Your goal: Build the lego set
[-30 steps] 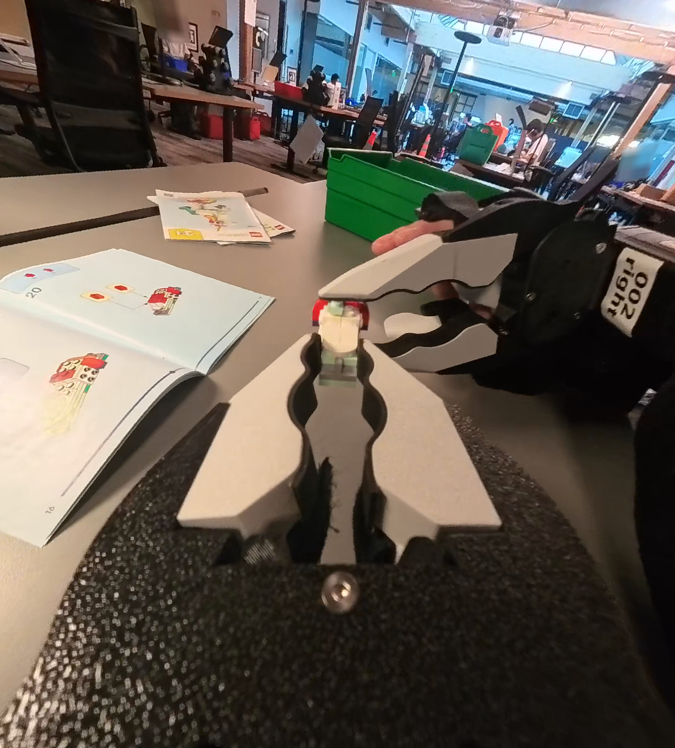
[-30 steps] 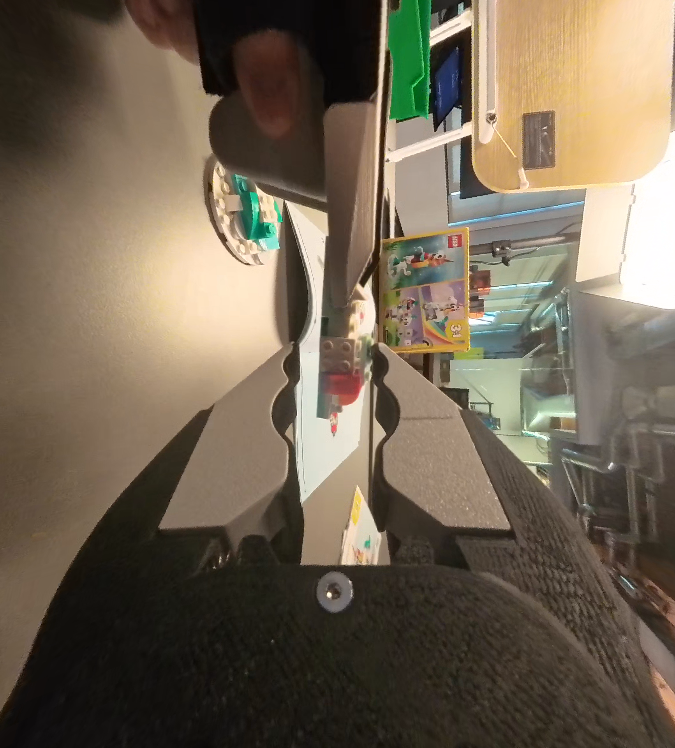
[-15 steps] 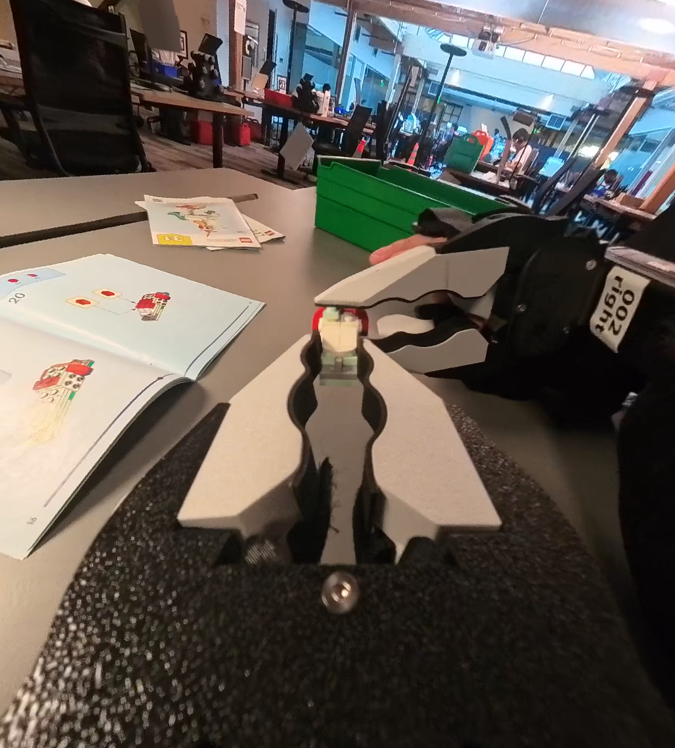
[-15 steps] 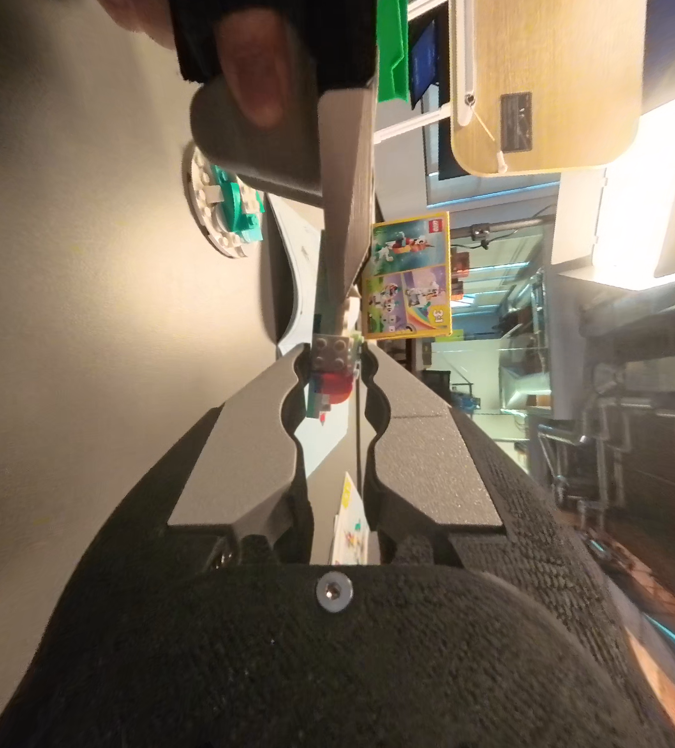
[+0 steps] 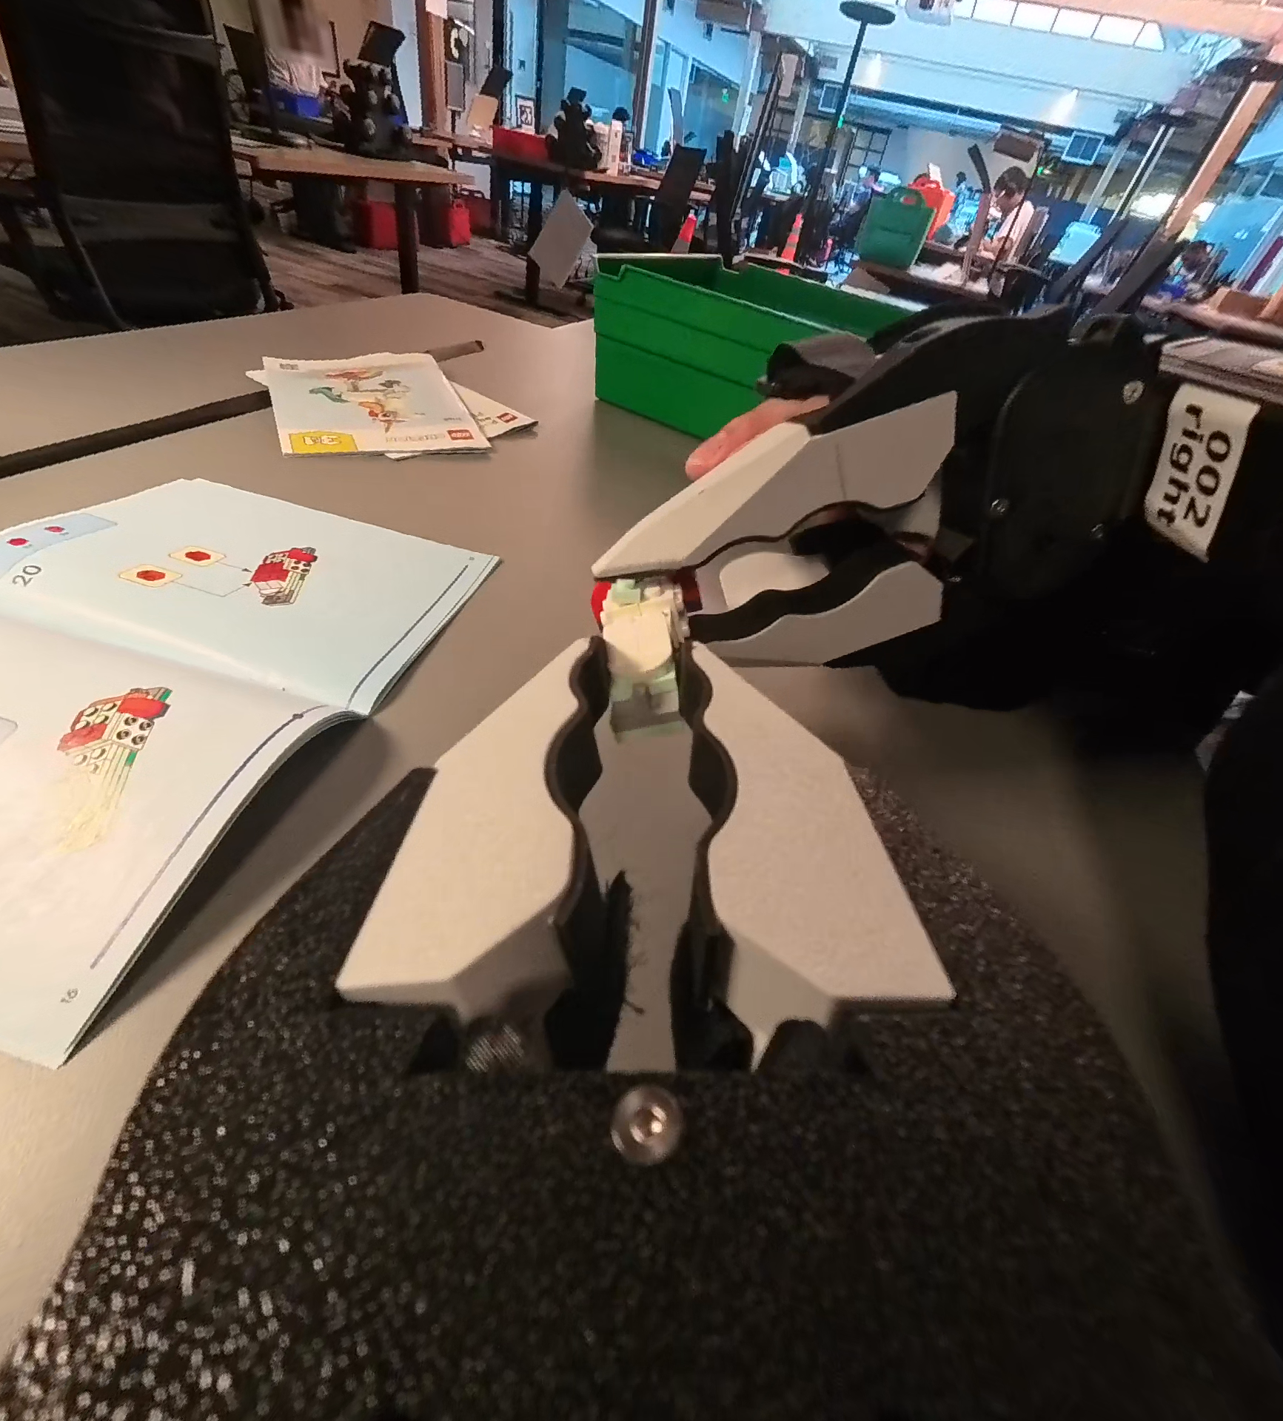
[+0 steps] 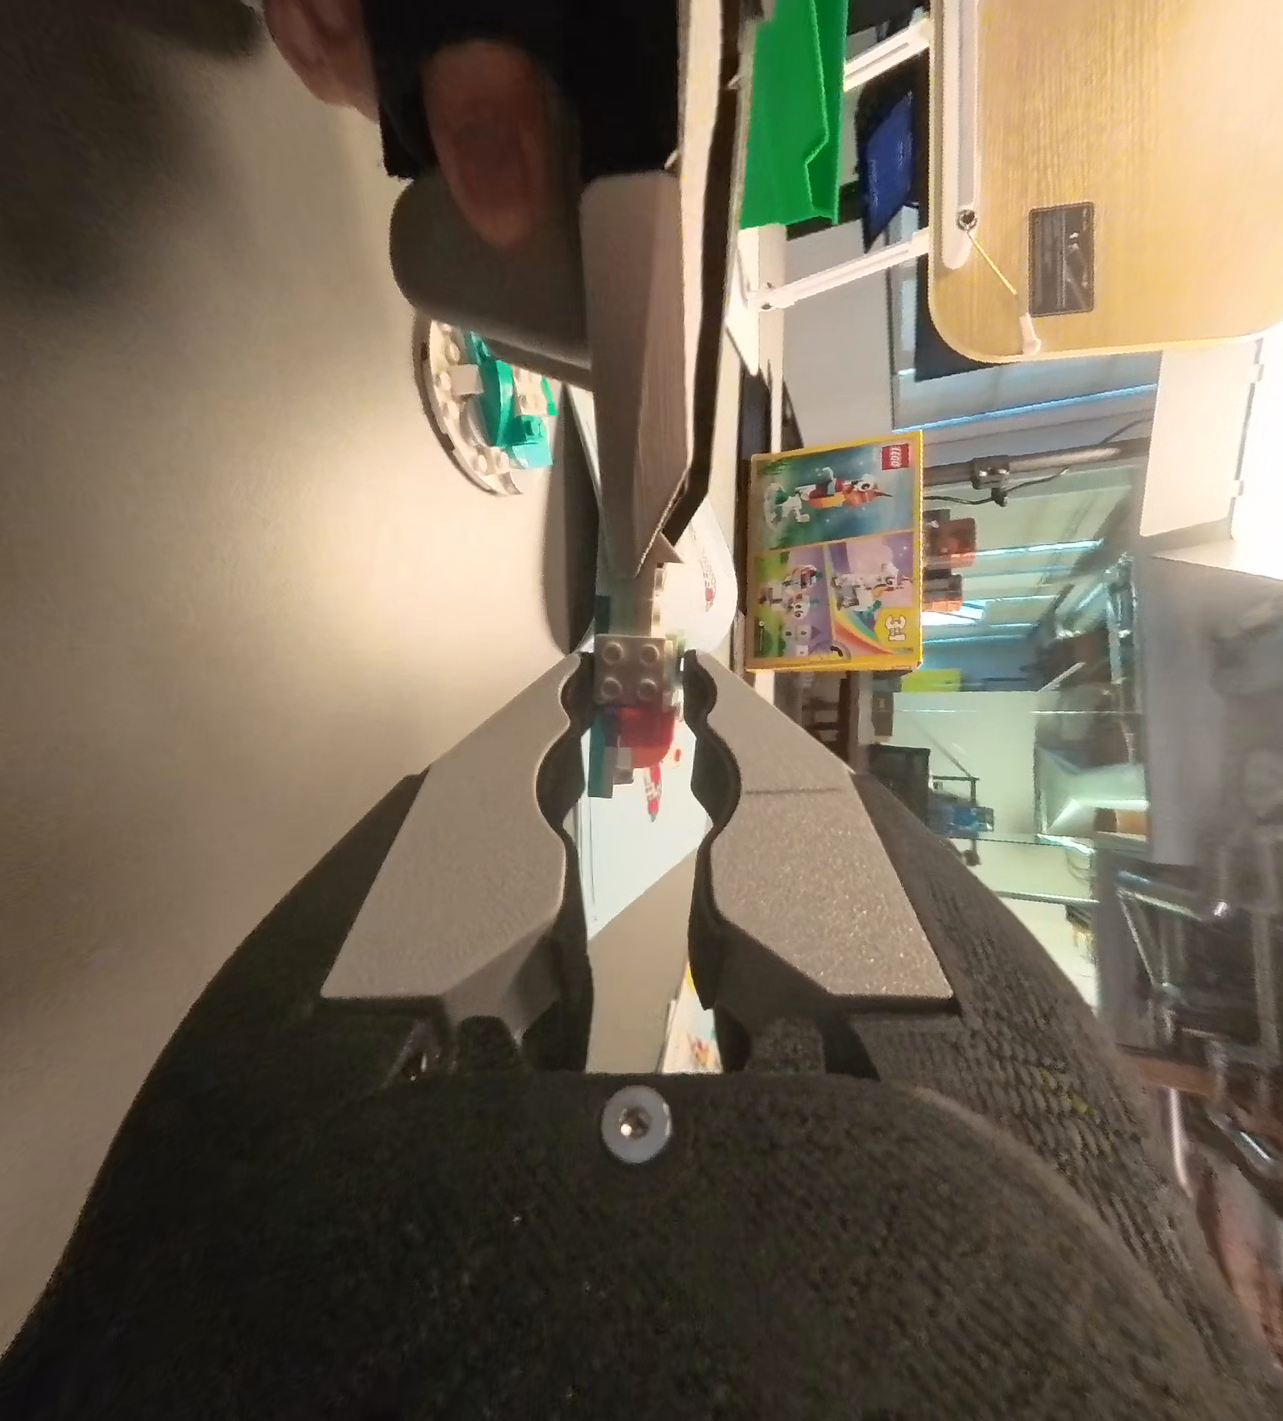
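Foam padding fills the near edge of both wrist views, and beyond it the grey fingers of each tool meet on the same small lego assembly [image 5: 642, 677], which is held in the air above the grey table [image 5: 161, 369]. The left gripper [image 5: 642, 653] has its fingers closed on the pale green and white lower part of the assembly. The right gripper [image 5: 657, 607] comes in from the side, turned so that one finger lies above the other, and it pinches the upper part, where red pieces show. In the right wrist view the right gripper [image 6: 634, 684] has its tips pressed to either side of a grey studded brick, with red and teal pieces hanging behind it, while the left gripper [image 6: 634, 569] reaches down to the assembly [image 6: 630, 680] from above. To the left lies an open instruction booklet [image 5: 184, 653] with pale blue pages, and farther back a folded leaflet [image 5: 376, 411] rests near a green bin [image 5: 669, 361]. A round white plate with teal pieces [image 6: 484, 415] sits on the table in the right wrist view, and a yellow-edged lego box [image 6: 834, 554] stands beyond it.
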Available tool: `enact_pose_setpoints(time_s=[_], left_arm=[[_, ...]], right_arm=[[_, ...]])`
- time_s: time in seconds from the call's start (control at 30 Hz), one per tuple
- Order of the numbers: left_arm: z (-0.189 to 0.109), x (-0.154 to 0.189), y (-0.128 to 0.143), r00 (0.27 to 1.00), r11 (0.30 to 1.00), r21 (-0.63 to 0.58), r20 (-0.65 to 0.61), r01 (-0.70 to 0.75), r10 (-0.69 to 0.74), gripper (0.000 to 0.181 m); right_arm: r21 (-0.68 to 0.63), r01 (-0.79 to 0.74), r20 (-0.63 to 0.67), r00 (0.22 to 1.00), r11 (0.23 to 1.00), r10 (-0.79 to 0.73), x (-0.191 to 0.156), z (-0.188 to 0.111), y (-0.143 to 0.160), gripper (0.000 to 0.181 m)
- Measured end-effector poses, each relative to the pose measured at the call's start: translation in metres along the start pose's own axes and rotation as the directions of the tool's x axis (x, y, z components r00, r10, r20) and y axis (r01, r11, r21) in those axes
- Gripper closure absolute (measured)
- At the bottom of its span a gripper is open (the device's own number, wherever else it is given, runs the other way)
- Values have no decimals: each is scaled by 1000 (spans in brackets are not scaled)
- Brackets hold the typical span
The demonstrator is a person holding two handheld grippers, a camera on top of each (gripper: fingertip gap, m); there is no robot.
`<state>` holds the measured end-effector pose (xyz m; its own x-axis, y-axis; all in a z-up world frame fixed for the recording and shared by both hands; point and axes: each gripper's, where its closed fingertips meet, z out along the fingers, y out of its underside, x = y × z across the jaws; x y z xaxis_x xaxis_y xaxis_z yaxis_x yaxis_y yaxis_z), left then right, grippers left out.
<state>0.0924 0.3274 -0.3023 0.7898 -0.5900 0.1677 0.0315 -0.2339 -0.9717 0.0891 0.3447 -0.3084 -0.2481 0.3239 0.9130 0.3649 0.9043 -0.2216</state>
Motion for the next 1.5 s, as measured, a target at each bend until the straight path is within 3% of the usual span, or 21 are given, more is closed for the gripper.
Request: enact_pose_setpoints(time_s=[0.63,0.73,0.83,1.0,1.13,1.27,1.5], left_arm=[[-1,6,-7,1000,999,39,-24,-7,8,164],[-5,11,-15,992,990,66,-8,-122,123,136],[-10,5,-14,908,916,-13,120,-402,401,127],[-3,17,3,732,740,-139,111,-658,672,135],[1,15,9,647,656,-198,115,-728,753,145],[-1,13,7,604,619,-216,136,-755,785,162],[-2,20,4,508,526,-224,136,-820,851,164]], right_arm=[[30,-64,1,998,998,64,4,-6,-3,160],[26,-72,-6,997,997,72,6,-6,-1,160],[35,-85,2,996,996,85,4,-7,-1,160],[56,-119,40,992,991,117,0,-8,-4,160],[55,-97,96,991,994,92,-9,-8,-6,160],[81,-101,121,989,992,91,-12,-9,-11,160],[103,-110,151,984,989,94,-13,-10,-13,159]])
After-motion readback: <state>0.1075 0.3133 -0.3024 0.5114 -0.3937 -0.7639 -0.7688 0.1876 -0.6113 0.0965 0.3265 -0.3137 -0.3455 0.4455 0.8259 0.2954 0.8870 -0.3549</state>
